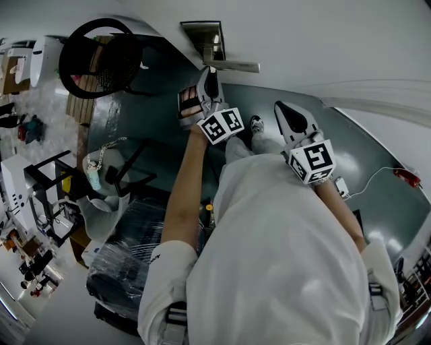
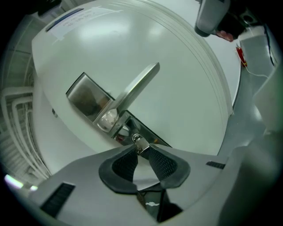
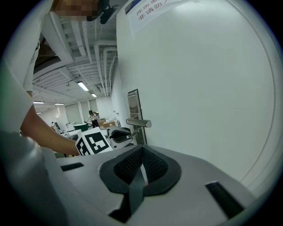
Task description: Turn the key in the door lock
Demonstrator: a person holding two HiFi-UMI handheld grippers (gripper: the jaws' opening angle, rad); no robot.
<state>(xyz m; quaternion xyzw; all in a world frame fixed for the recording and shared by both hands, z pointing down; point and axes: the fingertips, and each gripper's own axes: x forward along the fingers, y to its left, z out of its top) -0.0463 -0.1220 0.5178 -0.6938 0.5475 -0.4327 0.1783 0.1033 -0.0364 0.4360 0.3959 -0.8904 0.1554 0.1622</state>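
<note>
The white door (image 1: 303, 40) carries a metal lock plate (image 2: 88, 97) with a silver lever handle (image 2: 137, 88). Below the lever a small silver key (image 2: 140, 143) sticks out of the lock. My left gripper (image 2: 141, 149) is shut on the key's head, which sits pinched between the tips of the two black pads. In the head view the left gripper (image 1: 207, 79) points at the door just under the lever handle (image 1: 232, 66). My right gripper (image 1: 284, 111) hovers to its right, off the door, pads together and empty. The right gripper view shows the lever handle (image 3: 138, 123) and the left gripper (image 3: 119, 133) from the side.
A black mesh chair (image 1: 101, 57) stands at the left, and a plastic-wrapped bundle (image 1: 128, 249) lies on the floor behind the person. A red object on a white cable (image 1: 407, 176) lies at the right. A paper notice (image 3: 150, 11) is stuck high on the door.
</note>
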